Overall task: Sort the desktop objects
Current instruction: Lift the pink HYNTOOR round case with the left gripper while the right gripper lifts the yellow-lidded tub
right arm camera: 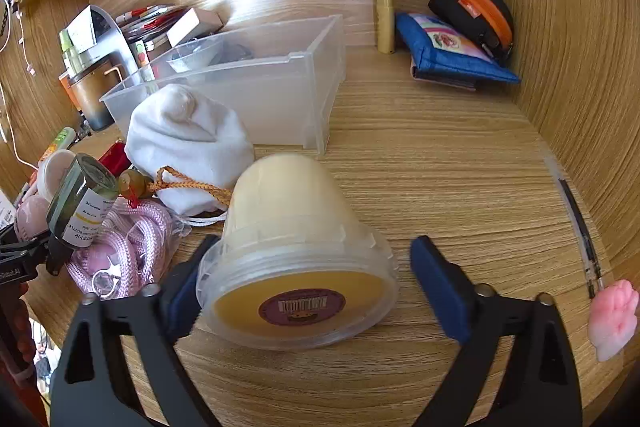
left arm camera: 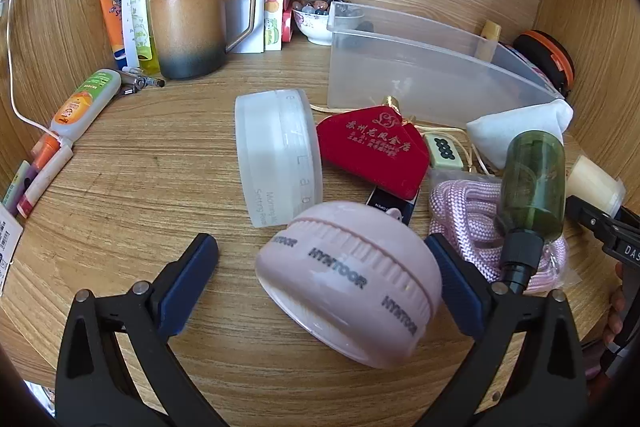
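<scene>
Left wrist view: the left gripper (left arm camera: pixel 322 259) stands spread wide, its two blue pads on either side of one pink case (left arm camera: pixel 352 283) that lies tilted on the desk (left arm camera: pixel 160 167); the right pad sits just beside or against it, the left pad well apart. "HYMTOOR" is printed three times along the case. Behind it lies one frosted white jar (left arm camera: pixel 278 155) on its side, with faint letters and "Morning" readable. To its right is one red pouch (left arm camera: pixel 374 155) with gold Chinese writing, one pink rope (left arm camera: pixel 476 223), one green bottle (left arm camera: pixel 532 183) and one clear bin (left arm camera: pixel 420 75). One brown mug (left arm camera: pixel 192 27) stands at the back.

Right wrist view: the right gripper (right arm camera: pixel 310 267) is also spread, with one cream tub (right arm camera: pixel 296 255) lying on its side between the pads; the left pad touches it, the right pad is apart. The tub's base carries a round pink barcode sticker. The green bottle (right arm camera: pixel 82 203) label reads "BOTTLE". One white bag (right arm camera: pixel 188 143) rests against the bin (right arm camera: pixel 280 87).
</scene>
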The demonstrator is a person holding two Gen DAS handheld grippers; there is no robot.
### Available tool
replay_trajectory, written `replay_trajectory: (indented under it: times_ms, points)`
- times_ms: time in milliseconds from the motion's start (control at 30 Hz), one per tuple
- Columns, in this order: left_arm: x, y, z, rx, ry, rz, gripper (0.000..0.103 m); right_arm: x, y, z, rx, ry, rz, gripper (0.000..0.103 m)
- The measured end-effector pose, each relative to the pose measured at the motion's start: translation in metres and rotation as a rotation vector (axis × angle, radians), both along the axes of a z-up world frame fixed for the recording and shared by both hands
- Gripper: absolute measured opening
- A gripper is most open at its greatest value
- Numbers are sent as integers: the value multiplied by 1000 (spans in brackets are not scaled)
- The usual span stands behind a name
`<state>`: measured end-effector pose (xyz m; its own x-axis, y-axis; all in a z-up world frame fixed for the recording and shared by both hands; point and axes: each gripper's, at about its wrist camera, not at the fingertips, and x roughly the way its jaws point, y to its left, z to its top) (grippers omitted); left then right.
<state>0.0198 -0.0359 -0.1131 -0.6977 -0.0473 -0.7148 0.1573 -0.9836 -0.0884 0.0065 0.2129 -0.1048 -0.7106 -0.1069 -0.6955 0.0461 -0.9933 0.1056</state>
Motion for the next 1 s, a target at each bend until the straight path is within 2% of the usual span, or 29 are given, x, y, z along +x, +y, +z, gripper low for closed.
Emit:
replay_trajectory:
  times_ms: [133, 167, 233, 367, 600, 1000]
  points:
    - [1, 1, -1, -15, 10, 3, 102, 1, -2, 0, 14, 10, 9, 74]
    - [1, 2, -1, -19, 12, 5, 100, 1, -3, -1, 15, 10, 12, 73]
    - [2, 3, -1, -44, 14, 5, 89, 2, -5, -1, 26, 16, 11, 68]
    - [2, 5, -1, -57, 17, 3, 83, 2, -4, -1, 19, 18, 12, 68]
    - [3, 10, 0, -61, 28, -14, 65, 6, -2, 1, 9, 26, 17, 68]
    - [5, 14, 1, -75, 40, -16, 65, 12, 9, 7, -70, 36, 6, 67]
